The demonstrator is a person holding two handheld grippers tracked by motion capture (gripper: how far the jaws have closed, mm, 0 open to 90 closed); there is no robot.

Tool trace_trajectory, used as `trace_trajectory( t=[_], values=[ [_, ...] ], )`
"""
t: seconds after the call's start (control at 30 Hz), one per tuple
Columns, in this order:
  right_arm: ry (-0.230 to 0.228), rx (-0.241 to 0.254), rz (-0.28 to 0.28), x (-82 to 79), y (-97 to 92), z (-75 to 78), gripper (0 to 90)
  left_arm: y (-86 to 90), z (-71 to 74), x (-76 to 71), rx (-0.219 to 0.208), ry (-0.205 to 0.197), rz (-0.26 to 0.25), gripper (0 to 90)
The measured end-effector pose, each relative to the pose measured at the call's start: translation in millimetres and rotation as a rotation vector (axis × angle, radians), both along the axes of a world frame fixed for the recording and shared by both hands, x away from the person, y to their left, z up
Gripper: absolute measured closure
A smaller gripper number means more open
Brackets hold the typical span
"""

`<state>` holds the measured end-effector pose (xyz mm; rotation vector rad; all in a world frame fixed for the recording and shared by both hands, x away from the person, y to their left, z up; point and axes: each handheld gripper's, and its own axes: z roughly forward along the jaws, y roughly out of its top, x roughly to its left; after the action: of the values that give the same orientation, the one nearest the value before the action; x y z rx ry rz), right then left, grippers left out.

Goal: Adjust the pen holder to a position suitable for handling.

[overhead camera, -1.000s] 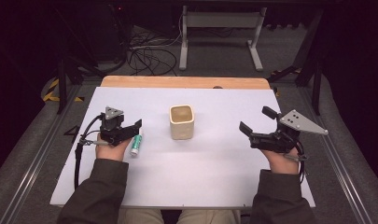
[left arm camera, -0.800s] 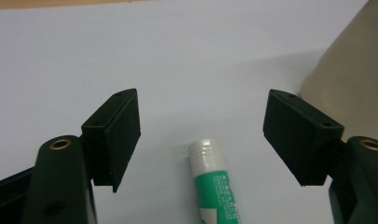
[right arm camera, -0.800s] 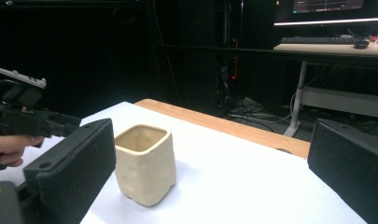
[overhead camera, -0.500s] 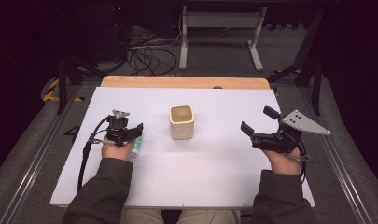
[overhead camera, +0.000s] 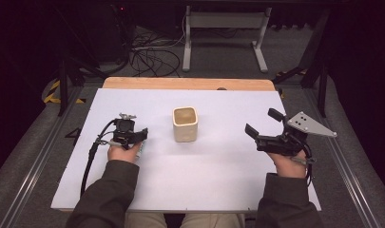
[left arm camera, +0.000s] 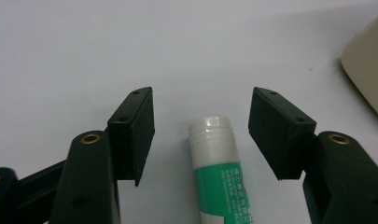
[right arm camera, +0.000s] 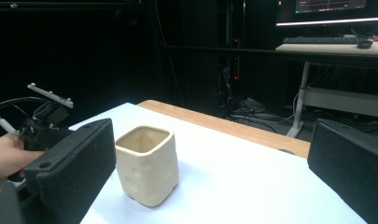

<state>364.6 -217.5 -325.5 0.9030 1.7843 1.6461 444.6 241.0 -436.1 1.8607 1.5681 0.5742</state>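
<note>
A white table top (overhead camera: 204,171) with a wooden far edge stands in a dark room, cables and a desk frame on the floor behind it; a cream square cup (overhead camera: 185,124) sits upright near the middle, apparently empty. The left gripper (left arm camera: 200,135) is down at the table, its jaws straddling a green-and-white glue stick (left arm camera: 217,168) that lies flat, white cap pointing away; the jaws have just been closing, but both pads (left arm camera: 142,133) are clear of the tube, a gap on either side, so nothing is gripped yet. In the high view the left gripper (overhead camera: 133,137) is left of the cup and the glue stick (overhead camera: 138,150) peeps out beside the hand. The right gripper (overhead camera: 264,128) hangs above the table well apart on the cup's other side, jaws wide, holding nothing. The step in hand seems to be the grasp on the stick; the next move calls for closing squarely on the tube, then lifting, probably toward the cup.
</note>
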Motion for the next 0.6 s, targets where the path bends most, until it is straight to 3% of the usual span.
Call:
trace_trajectory(
  t=[0.3,0.37,0.6],
  values=[
    [0.005,0.000,0.002,-0.2,0.1,0.4,1.5,-2.0,-6.7,4.7,-0.002,0.035,-0.006,45.9],
    [0.005,0.002,0.003,-0.4,-0.1,0.6,1.6,-3.7,-10.1,5.7,0.006,0.058,-0.013,45.9],
    [0.005,0.003,0.000,-0.5,-1.6,0.9,1.6,-7.9,-14.1,6.3,0.029,0.063,-0.015,46.8]
  ],
)
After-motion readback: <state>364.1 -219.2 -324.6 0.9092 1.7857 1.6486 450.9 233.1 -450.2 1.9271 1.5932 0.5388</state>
